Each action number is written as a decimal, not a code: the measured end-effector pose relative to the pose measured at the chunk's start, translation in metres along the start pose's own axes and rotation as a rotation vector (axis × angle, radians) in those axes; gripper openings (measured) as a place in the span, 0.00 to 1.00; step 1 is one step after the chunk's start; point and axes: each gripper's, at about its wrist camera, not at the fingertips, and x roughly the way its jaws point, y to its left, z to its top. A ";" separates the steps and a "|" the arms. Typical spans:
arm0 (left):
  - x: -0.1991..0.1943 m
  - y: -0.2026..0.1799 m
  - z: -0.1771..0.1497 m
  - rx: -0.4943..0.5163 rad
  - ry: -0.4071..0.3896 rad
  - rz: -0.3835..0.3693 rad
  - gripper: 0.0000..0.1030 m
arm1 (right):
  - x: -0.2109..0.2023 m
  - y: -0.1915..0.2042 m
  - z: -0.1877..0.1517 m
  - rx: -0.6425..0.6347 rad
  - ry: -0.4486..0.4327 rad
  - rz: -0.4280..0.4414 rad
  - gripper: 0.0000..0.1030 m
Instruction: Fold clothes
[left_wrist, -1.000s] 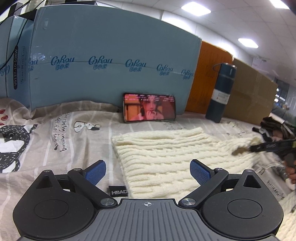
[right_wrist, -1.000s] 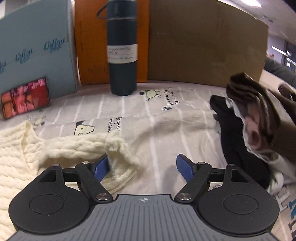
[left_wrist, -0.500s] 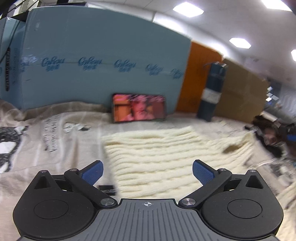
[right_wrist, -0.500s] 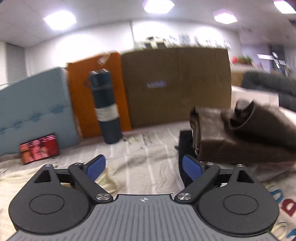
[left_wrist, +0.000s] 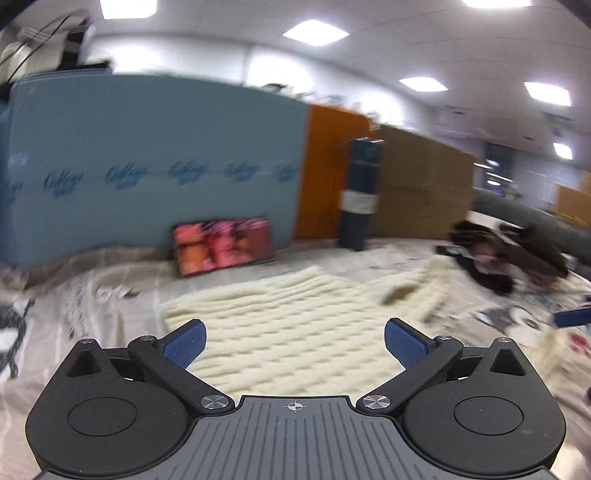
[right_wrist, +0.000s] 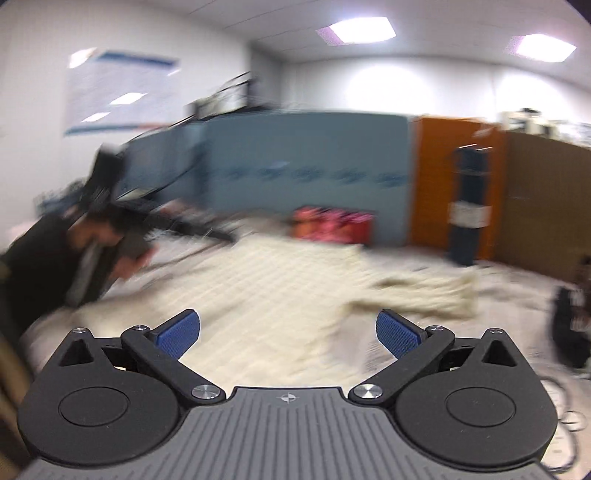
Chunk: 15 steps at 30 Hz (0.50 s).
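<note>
A cream cable-knit sweater (left_wrist: 280, 325) lies flat on the printed bedsheet (left_wrist: 81, 295), one sleeve (left_wrist: 424, 288) stretched out to the right. It also shows in the right wrist view (right_wrist: 280, 295), with the sleeve (right_wrist: 424, 291) at right. My left gripper (left_wrist: 294, 341) is open and empty, raised above the sweater's near edge. My right gripper (right_wrist: 287, 334) is open and empty, above the sweater. Both views are motion-blurred.
A phone (left_wrist: 225, 245) with a lit screen leans on a blue box (left_wrist: 155, 158). A dark blue flask (left_wrist: 360, 195) stands before orange (left_wrist: 332, 170) and brown (left_wrist: 421, 188) boxes. A pile of dark clothes (left_wrist: 506, 254) lies at right. A person (right_wrist: 74, 251) is at left.
My right gripper let go of the sleeve, rose and swung left toward the sweater's body. My left gripper rose and tilted up, staying open.
</note>
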 end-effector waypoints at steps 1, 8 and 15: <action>-0.011 -0.004 -0.003 0.033 -0.016 0.000 1.00 | 0.003 0.005 -0.003 -0.013 0.024 0.037 1.00; -0.083 -0.022 -0.033 0.222 -0.012 -0.029 1.00 | 0.017 0.036 -0.019 -0.134 0.152 0.144 1.00; -0.109 -0.031 -0.046 0.220 0.019 -0.090 1.00 | 0.040 0.062 -0.021 -0.305 0.195 0.120 1.00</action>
